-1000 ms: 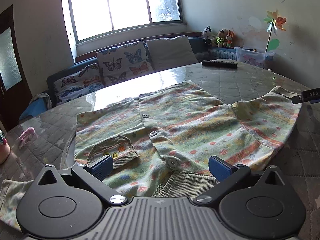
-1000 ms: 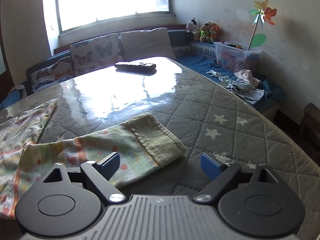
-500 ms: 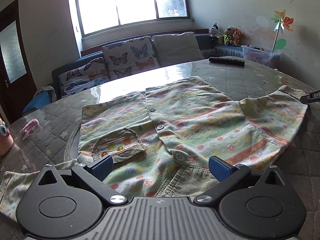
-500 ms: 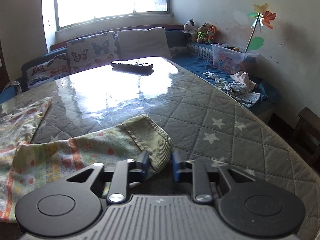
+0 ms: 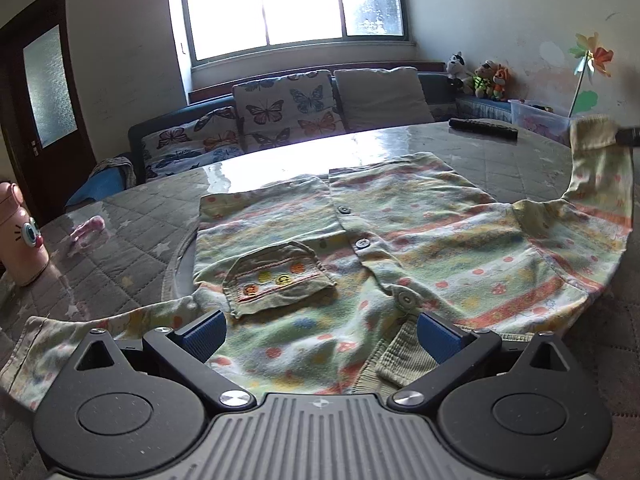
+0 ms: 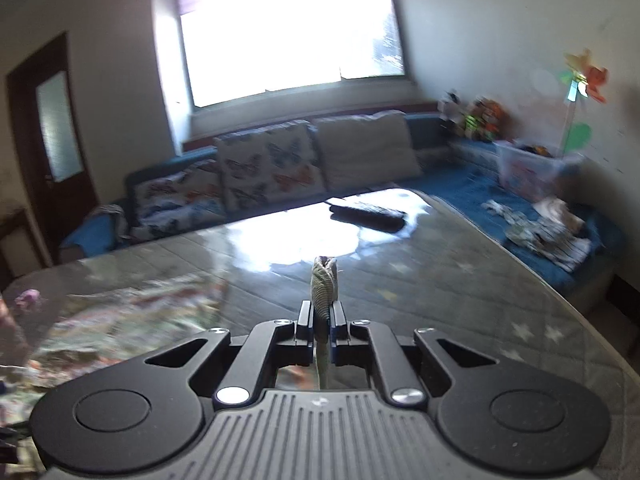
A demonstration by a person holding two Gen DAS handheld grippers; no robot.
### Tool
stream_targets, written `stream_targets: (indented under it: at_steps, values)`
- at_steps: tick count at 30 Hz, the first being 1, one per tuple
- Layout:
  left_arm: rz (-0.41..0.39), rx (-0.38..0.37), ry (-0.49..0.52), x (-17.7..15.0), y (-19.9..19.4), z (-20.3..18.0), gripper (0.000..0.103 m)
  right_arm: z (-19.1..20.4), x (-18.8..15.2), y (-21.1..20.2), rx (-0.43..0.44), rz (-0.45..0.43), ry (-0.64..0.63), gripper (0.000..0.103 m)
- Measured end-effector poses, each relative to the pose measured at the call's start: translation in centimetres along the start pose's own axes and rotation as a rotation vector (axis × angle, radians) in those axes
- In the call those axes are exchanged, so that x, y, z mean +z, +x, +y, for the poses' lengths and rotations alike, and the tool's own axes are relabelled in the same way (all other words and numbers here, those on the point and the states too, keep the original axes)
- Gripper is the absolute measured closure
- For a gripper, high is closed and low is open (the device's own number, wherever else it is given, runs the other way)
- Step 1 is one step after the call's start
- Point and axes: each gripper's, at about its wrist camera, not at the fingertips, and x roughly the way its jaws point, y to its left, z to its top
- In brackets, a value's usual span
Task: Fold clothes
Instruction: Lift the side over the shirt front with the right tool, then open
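light: daylight from window [image 5: 294, 2] at 12 o'clock, blown out
glare: tabletop [image 6: 312, 240] centre
blur: right wrist view smeared, worst 9 o'clock
edges: fisheye bending, dark corners

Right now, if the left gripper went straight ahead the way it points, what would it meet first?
Probably the shirt: the open left gripper points low across it, with cloth already between its fingers and the chest pocket just ahead. How high it sits above the cloth is unclear.

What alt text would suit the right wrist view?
The right gripper, jaws shut, pinches the ribbed cuff of a child's shirt, lifted above a quilted table. A remote lies farther back, before a sofa and bright window; the picture is motion-blurred.
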Motion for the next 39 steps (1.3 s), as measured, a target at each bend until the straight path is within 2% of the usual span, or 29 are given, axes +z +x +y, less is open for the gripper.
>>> stream_targets:
  at_steps: [8,13,20,27,30,34,39]
  values:
    - [-0.025,0.015,-0.027,-0.6,-1.0,1.3,0.000,7.9,2.9,-0.7,0.209,-0.026,-0.094,0.097]
    - [-0.035,0.023,-0.057,-1.1,-1.5,2.4,0.000,12.5,3.2,0.1,0.284,-0.004,-0.158,0.097]
    - [-0.044,0.025,-0.095,-1.6,-1.9,3.6,0.000,17.9,1.9,1.0,0.357,0.044,-0.233,0.097]
    - [-0.030,0.026,-0.110,-2.0,-1.5,4.0,0.000,20.4,0.3,1.7,0.428,0.112,-0.264,0.096]
    - [-0.028,0.029,-0.110,-2.0,-1.4,4.0,0.000,21.0,-0.3,1.9,0.452,0.135,-0.271,0.090]
    - [-0.024,0.034,-0.106,-1.9,-1.3,4.0,0.000,19.9,-0.5,1.8,0.435,0.143,-0.271,0.087]
    - [-0.030,0.042,-0.104,-1.3,-1.3,3.9,0.000,16.6,-2.0,2.7,0.358,0.206,-0.281,0.081]
